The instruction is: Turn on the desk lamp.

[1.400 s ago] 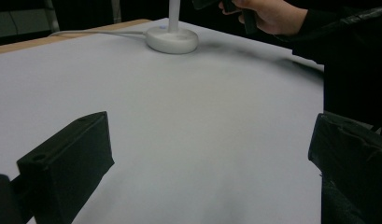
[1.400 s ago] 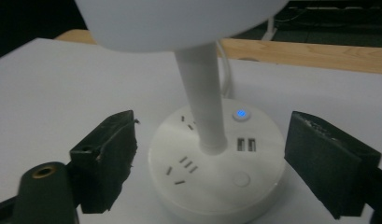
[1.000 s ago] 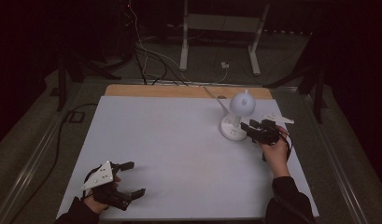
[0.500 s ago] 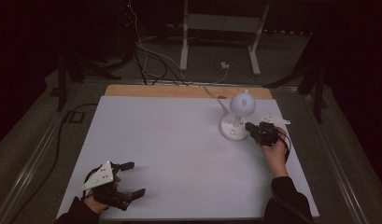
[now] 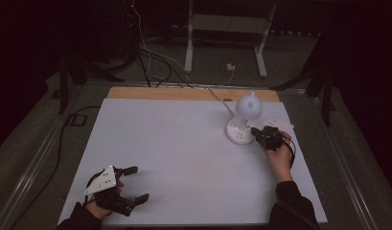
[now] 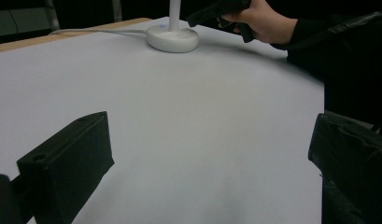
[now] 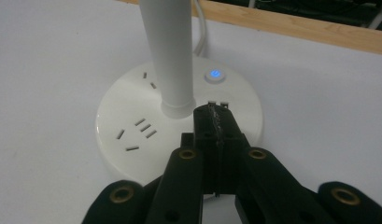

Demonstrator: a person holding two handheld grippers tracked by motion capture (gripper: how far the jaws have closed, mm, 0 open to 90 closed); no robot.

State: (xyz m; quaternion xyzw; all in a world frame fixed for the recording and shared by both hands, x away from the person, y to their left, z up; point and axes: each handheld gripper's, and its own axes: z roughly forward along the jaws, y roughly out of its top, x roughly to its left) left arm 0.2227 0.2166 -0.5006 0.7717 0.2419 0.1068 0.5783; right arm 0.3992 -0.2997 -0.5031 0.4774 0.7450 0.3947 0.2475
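- White desk lamp [image 5: 244, 117] parked on the far right part of the bench [image 5: 184, 158], round base [image 7: 177, 123] flat on the white sheet, stem [image 7: 167, 51] going straight up so the long axis is vertical, bulb-shaped head [image 5: 247, 106] up top and tipped a bit toward the far side.
- White cord [image 5: 217, 98] running off the base toward the far wooden edge [image 5: 184, 93] of the bench.
- Right gripper [image 5: 257, 132] right at the near-right rim of the base, fingers [image 7: 212, 135] pressed together with nothing between them, tips over the base just beside the stem.
- Left gripper [image 5: 136, 183] down at the near left corner, well apart from the lamp, fingers [image 6: 67, 163] spread wide over bare sheet, grey three-cornered plate [image 5: 101, 179] on top.
- Only obvious up close from the right gripper view: glowing blue power button [image 7: 215, 75], socket slots [image 7: 137, 128] moulded into the base, and two small ports just past the fingertips.
- Left gripper view gives the low angle instead: lamp base far off, other hand [image 6: 258, 18] and dark sleeve beside it.
- From the high view, lots more: dark room, cables [image 5: 150, 52] on the floor, white stand legs [image 5: 222, 43] behind the bench, a small white scrap [image 5: 277, 123] near the right hand.
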